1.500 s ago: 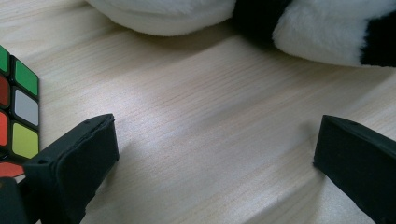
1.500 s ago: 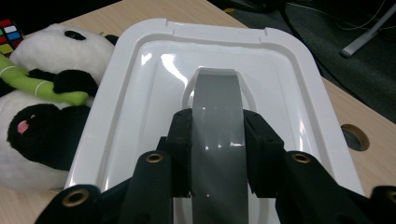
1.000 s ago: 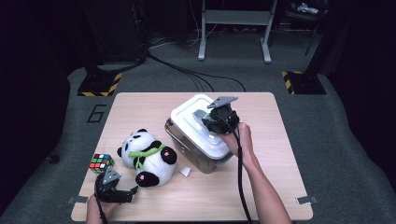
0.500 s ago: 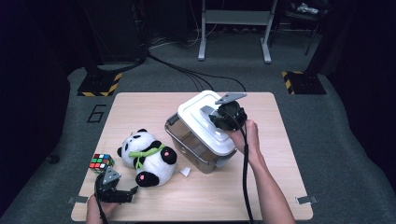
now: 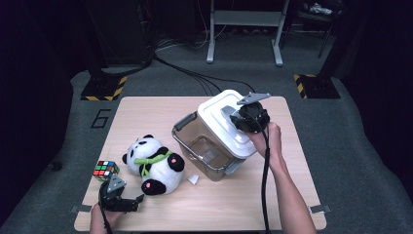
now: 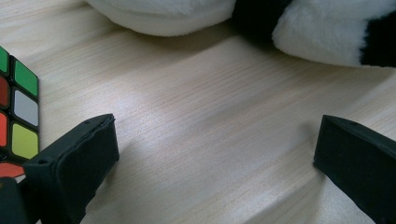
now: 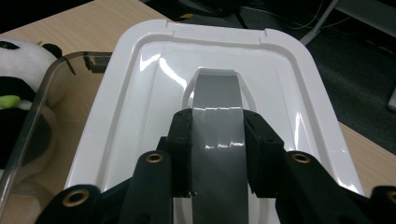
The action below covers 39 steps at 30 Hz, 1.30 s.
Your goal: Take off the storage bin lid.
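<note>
A clear plastic box stands mid-table with its white lid lifted off toward the right, tilted over the box's right side. My right gripper is shut on the lid's grey handle, which sits clamped between the two black jaws. A panda plush lies left of the box, its white fur close ahead in the left gripper view. My left gripper rests open near the table's front left edge, bare wood between its jaws. A colour cube sits just to its left.
The wooden table has bare wood along its front and far left. A small white scrap lies in front of the box. Black cables and metal stand legs cross the floor behind the table.
My right gripper has raised the white lid and carried it to the right, uncovering the box's left half. The left gripper has stayed still.
</note>
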Tool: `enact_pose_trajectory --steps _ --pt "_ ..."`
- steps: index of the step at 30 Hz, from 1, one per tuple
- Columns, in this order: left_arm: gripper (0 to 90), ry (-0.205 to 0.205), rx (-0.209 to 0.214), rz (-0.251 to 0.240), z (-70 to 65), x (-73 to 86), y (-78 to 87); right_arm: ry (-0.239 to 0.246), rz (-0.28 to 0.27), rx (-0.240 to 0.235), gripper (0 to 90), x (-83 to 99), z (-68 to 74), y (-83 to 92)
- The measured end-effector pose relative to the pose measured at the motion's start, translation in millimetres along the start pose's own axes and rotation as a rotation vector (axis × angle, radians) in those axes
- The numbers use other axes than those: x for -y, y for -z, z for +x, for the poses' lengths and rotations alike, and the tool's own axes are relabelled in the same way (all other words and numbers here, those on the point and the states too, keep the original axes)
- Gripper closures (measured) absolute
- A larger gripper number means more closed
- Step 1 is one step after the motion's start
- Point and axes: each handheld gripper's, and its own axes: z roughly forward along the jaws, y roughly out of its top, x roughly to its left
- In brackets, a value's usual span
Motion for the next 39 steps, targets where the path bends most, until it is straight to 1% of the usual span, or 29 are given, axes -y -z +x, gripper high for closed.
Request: enact_pose_trajectory --steps 11,12,13,19,20,21,24,32,33,36,39 --pt "0.0 0.0 -0.001 -0.002 -0.1 0.1 -0.2 -0.053 -0.001 0.051 66.4 8.9 -22.7 6.6" --pt "0.0 0.001 -0.003 -0.003 -0.2 0.1 -0.3 -0.047 -0.001 0.055 66.4 10.1 -25.3 6.8" --pt "0.0 0.0 -0.001 -0.002 0.0 0.0 -0.1 -0.06 0.001 0.059 66.4 10.9 -26.3 6.9" --pt "0.0 -0.001 0.0 0.0 0.0 0.0 0.0 -0.08 0.007 0.077 66.4 16.3 -37.0 6.8" --pt "0.0 0.0 -0.001 -0.002 0.0 0.1 -0.2 -0.092 0.011 0.08 66.4 16.8 -38.1 6.9" --pt "0.0 0.0 0.0 0.0 0.0 0.0 0.0 -0.081 0.007 0.083 66.4 18.0 -40.9 6.5" --pt "0.0 0.0 0.0 -0.001 0.0 0.0 0.0 -0.095 0.01 0.094 66.4 20.6 -46.8 6.1" --pt "0.0 0.0 0.0 0.0 0.0 0.0 0.0 -0.145 0.019 0.125 66.4 30.5 -64.1 3.7" --pt "0.0 -0.001 0.0 0.0 0.0 0.0 0.0 -0.159 0.022 0.129 66.4 31.6 -65.9 3.3" --pt "0.0 0.0 0.0 0.0 0.0 0.0 0.0 -0.171 0.025 0.148 66.4 36.7 -73.3 0.7" --pt "0.0 0.0 0.0 0.0 0.0 0.0 0.0 -0.2 0.039 0.17 66.4 42.5 -80.0 -4.0"
